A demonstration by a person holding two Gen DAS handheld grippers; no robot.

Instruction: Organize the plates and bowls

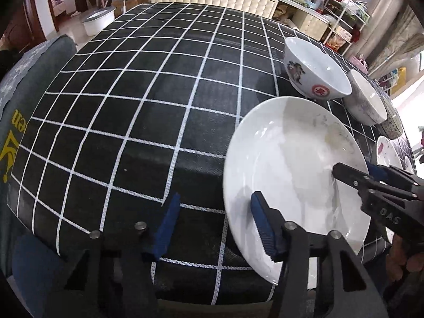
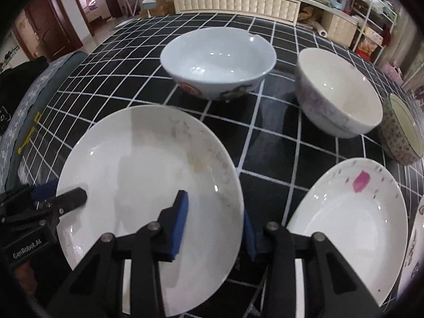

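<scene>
Holding nothing yet, both tools sit at the big white plate (image 2: 148, 185), near the table's front edge. The right gripper (image 2: 214, 222) is open, with one blue finger over the plate and one just outside its right rim. The left gripper (image 1: 212, 222) is open too, straddling the plate's left rim. If either one squeezes only a thin bit of rim, the smooth plate could slip and drop. Just beside it lies the pink-marked plate (image 2: 347, 228), so a wide swing could clink them together. Farther back stand the painted bowl (image 2: 217, 61), the pale bowl (image 2: 336, 92) and the flowery bowl (image 2: 400, 129), easy to bump.
</scene>
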